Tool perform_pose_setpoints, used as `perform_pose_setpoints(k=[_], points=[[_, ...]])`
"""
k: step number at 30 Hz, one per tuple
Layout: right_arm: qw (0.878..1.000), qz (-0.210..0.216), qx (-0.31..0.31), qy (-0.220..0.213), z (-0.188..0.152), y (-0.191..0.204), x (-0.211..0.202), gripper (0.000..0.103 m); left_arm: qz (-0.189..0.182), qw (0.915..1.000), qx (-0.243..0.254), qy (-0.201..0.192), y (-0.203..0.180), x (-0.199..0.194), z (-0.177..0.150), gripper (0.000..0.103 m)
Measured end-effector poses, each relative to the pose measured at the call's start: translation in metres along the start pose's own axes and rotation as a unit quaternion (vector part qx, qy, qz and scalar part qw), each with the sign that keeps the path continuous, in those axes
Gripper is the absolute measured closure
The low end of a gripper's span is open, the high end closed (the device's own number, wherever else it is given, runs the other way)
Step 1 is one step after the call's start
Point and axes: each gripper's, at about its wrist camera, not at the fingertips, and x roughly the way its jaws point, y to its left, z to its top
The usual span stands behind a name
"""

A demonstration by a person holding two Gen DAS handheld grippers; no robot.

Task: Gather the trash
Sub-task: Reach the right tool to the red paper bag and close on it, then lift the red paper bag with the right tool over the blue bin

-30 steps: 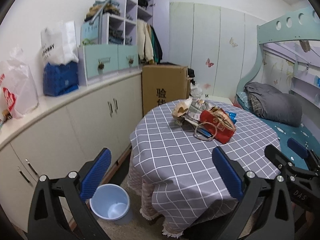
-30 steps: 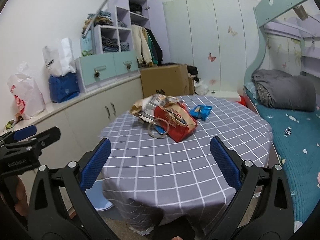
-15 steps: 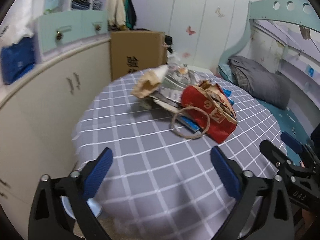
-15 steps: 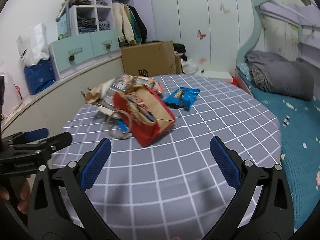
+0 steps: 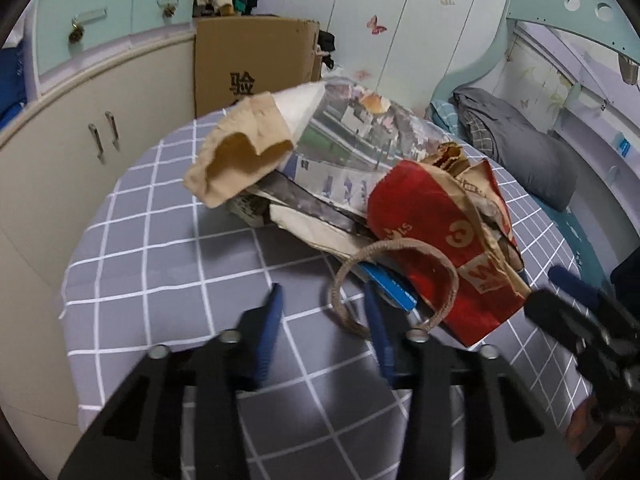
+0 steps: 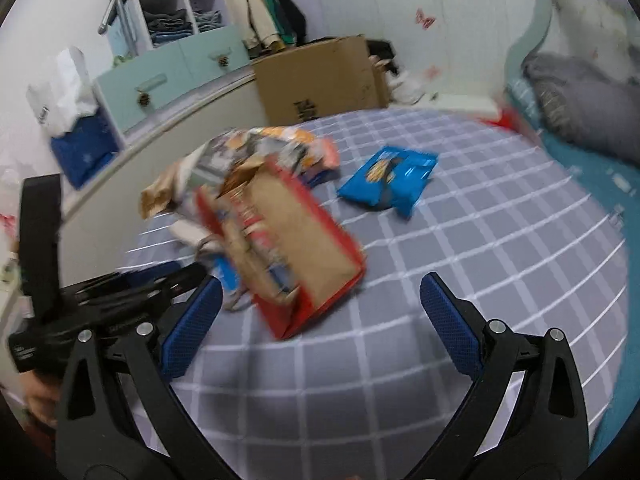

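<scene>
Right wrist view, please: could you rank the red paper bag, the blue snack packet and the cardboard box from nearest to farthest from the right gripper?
From the right gripper:
1. red paper bag, lying just ahead, slightly left.
2. blue snack packet, farther along the table, ahead and right.
3. cardboard box, beyond the table by the wall.

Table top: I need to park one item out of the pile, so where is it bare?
Bare cloth lies between the red paper bag, the blue snack packet and the bed-side table edge. The side beyond the red bag is crowded with papers.
</scene>
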Motion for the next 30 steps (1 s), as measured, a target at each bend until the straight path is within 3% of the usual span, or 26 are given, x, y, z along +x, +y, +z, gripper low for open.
perform_pose_setpoints(k=[2,10,12,13,16,22,25,30], points=[[1.0,0.003,-0.011,0.007,0.005,0.002,0.007,0.006,-0.014,0.9999,-0.001,0.009,0.001,0.004,0.0,0.1],[0.998,0.038,0.007,0.054,0.02,-0.005,0.045,0.006,-0.029,0.999,-0.017,-0.031,0.01,-0.027,-0.005,0.1],[0.997,0.048,0.006,0.066,0.021,-0.002,0.05,0.014,-0.033,0.9984,-0.02,-0.04,0.013,-0.038,-0.006,0.1],[0.996,0.058,0.004,0.072,0.021,0.0,0.053,0.024,-0.035,0.9982,-0.022,-0.044,0.014,-0.044,-0.008,0.1],[0.997,0.043,-0.005,0.067,0.018,0.006,0.045,0.025,-0.04,0.9973,-0.023,-0.057,0.019,-0.063,-0.016,0.101],[1.0,0.007,-0.017,0.009,0.009,0.019,-0.005,0.026,-0.045,0.9938,-0.041,-0.093,0.042,-0.109,-0.036,0.101],[0.999,0.014,-0.021,-0.022,0.004,0.036,-0.034,0.026,-0.037,0.9917,-0.055,-0.111,0.063,-0.132,-0.048,0.1],[0.995,0.066,-0.066,-0.044,-0.011,0.109,-0.06,0.026,-0.001,0.9868,-0.089,-0.135,0.11,-0.169,-0.077,0.1]])
